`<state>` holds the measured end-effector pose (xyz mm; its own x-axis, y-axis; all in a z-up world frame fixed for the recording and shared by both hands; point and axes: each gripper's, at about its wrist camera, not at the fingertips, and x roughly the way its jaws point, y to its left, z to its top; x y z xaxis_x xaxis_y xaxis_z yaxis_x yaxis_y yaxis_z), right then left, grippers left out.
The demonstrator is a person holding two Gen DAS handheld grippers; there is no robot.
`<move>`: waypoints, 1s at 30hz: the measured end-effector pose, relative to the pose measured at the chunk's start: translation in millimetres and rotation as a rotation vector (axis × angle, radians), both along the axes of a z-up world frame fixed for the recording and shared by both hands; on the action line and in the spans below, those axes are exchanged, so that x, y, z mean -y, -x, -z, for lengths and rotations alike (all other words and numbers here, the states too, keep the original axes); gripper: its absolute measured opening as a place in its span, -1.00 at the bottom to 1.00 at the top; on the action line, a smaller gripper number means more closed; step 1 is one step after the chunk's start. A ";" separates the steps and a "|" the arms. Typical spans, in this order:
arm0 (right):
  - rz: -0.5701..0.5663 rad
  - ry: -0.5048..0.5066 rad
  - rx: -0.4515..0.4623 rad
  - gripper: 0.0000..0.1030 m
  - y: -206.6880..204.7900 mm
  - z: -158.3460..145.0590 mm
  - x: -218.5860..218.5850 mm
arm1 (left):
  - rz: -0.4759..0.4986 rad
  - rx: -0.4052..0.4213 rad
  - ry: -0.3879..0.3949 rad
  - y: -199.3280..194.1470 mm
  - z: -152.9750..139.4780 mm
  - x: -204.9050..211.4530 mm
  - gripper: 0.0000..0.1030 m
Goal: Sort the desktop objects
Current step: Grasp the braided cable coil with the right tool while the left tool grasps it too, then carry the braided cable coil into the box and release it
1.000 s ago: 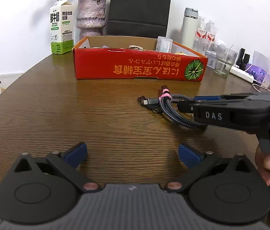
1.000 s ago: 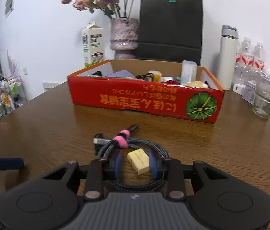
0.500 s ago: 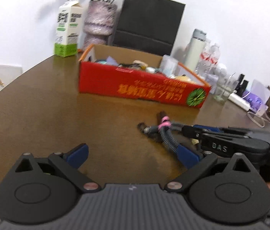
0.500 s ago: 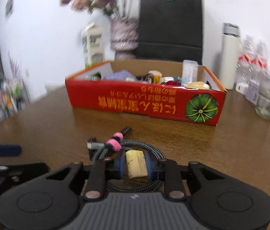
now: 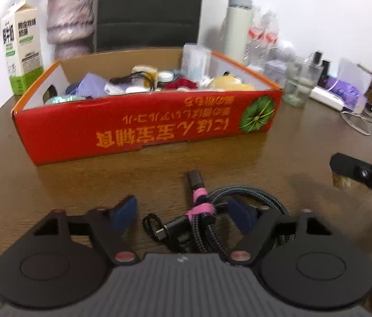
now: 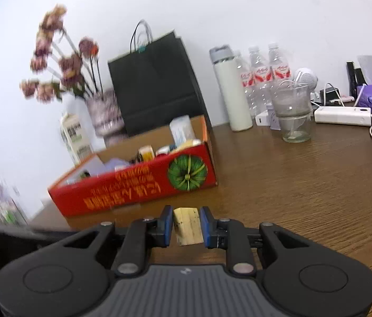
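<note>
A coiled braided cable (image 5: 213, 215) with a pink tie lies on the wooden table (image 5: 53, 185), between the fingers of my open left gripper (image 5: 183, 214). My right gripper (image 6: 186, 224) is shut on a small yellow block (image 6: 187, 225) and holds it above the table, tilted; it also shows at the right edge of the left wrist view (image 5: 362, 175). The red cardboard box (image 5: 146, 124) with several small items inside stands behind the cable; it also shows in the right wrist view (image 6: 138, 185).
Behind the box are a milk carton (image 5: 20, 45), a vase (image 5: 71, 19), a black paper bag (image 6: 156, 79), a white flask (image 6: 232, 89) and water bottles (image 6: 265, 74). A glass (image 6: 292, 113), a white power strip (image 6: 343, 115) and cables stand at the right.
My left gripper moved forward and right until its open fingers straddle the cable. My right gripper lifted the yellow block out of the coil and swung right.
</note>
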<state>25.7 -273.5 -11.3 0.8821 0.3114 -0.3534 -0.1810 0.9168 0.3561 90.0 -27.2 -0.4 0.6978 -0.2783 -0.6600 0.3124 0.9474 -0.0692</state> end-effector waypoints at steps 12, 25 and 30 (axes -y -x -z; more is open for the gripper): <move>-0.041 -0.020 -0.029 -0.59 -3.5 3.3 -4.5 | 0.022 0.076 -0.107 36.5 -2.2 25.7 -0.65; -0.086 0.044 0.018 -0.59 2.3 -35.2 -24.1 | -0.187 0.238 0.115 50.7 -85.3 -61.9 -0.66; -0.187 0.108 0.087 -0.59 -52.7 -87.8 -58.4 | -0.199 0.301 0.040 -24.9 -124.2 -68.9 -0.66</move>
<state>78.4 -215.1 76.5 0.8413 0.4368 -0.3185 -0.3770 0.8963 0.2335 114.9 41.7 123.8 0.9024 -0.1387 -0.4080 0.1339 0.9902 -0.0406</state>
